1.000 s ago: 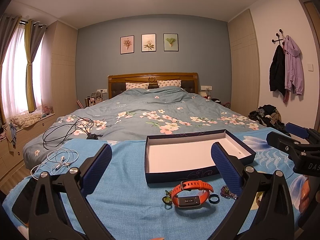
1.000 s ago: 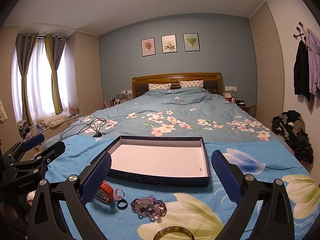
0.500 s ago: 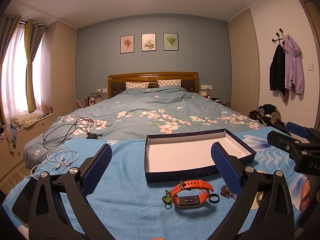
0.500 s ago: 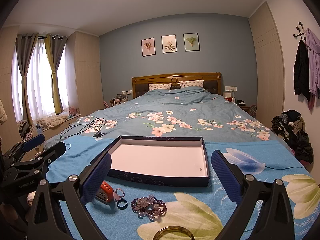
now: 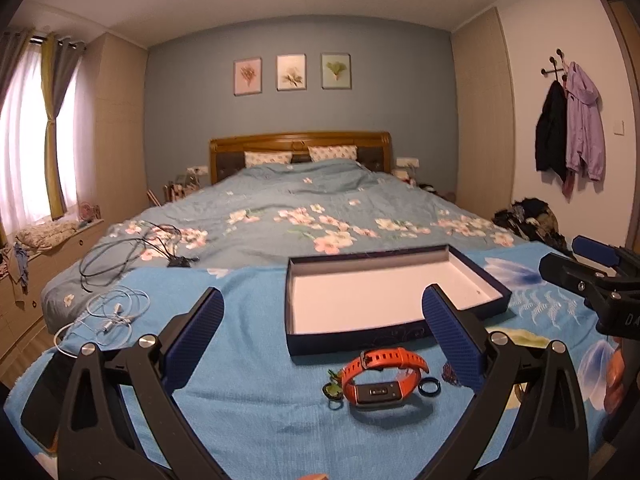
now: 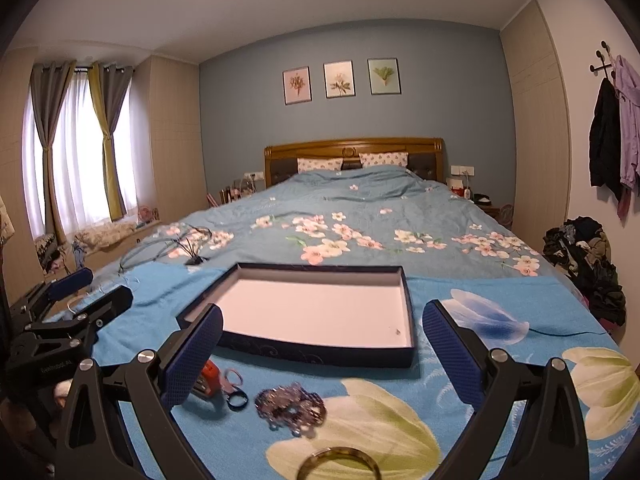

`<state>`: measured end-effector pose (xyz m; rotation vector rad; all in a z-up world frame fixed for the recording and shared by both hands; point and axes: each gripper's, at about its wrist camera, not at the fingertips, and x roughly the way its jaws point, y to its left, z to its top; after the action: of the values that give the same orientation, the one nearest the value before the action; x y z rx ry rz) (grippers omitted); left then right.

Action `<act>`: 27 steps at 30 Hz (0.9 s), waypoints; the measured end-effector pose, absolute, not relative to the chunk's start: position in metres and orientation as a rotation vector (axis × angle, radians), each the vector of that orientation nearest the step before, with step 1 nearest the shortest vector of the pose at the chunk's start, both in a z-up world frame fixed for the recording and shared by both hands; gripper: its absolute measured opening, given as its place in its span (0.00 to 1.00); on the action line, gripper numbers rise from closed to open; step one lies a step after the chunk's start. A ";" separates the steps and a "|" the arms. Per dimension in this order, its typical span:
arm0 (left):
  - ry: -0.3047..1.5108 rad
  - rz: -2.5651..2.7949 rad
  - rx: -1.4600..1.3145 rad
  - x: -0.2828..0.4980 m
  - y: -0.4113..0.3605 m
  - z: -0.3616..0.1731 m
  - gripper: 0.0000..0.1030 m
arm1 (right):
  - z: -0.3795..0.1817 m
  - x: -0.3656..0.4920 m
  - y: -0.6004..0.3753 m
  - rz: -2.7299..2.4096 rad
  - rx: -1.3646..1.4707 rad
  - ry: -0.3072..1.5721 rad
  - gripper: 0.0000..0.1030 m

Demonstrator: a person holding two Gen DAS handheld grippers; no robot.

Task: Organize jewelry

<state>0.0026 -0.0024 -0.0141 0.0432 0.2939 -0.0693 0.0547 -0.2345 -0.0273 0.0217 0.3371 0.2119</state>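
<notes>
A dark-blue shallow box with a white floor [image 5: 472,276] [image 6: 408,320] lies open on the blue cloth. In front of it lie an orange watch [image 5: 382,376] [image 6: 206,378], a small dark ring [image 5: 430,387] [image 6: 237,398], a green charm [image 5: 332,390], a purple bead bracelet [image 6: 290,408] and a gold bangle [image 6: 340,462]. My left gripper [image 5: 322,338] hovers open just short of the watch. My right gripper [image 6: 322,350] is open above the bead bracelet. Each gripper shows at the edge of the other's view: the right gripper [image 5: 592,276], the left gripper [image 6: 68,312].
Black cables [image 5: 132,248] and white earphones [image 5: 108,314] lie on the bed at left. A dark phone [image 5: 44,392] rests at the cloth's left edge. A clothes pile [image 6: 584,260] sits on the floor at right, and coats [image 5: 568,132] hang on the wall.
Both views have tilted very slightly; the box and jewelry lie where they were, and both grippers stay open.
</notes>
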 end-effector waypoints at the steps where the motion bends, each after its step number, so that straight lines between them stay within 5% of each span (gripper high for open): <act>1: 0.311 -0.077 0.046 0.006 -0.003 -0.015 0.95 | -0.029 0.056 -0.236 0.209 0.017 0.352 0.94; 9: 0.537 -0.150 0.097 0.038 -0.001 -0.042 0.95 | -0.058 0.075 -0.263 0.213 -0.012 0.598 0.93; 15: 0.631 -0.216 0.142 0.055 -0.004 -0.058 0.90 | -0.084 0.070 -0.272 0.310 -0.025 0.760 0.65; 21: 0.683 -0.253 0.247 0.068 -0.018 -0.068 0.65 | -0.100 0.066 -0.263 0.368 -0.077 0.855 0.42; 27: 0.710 -0.282 0.265 0.079 -0.022 -0.070 0.46 | -0.104 0.067 -0.257 0.388 -0.117 0.876 0.35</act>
<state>0.0786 -0.0218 -0.0702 0.2651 0.7097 -0.2821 0.0673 -0.2573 -0.1042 -0.1165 0.8760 0.3879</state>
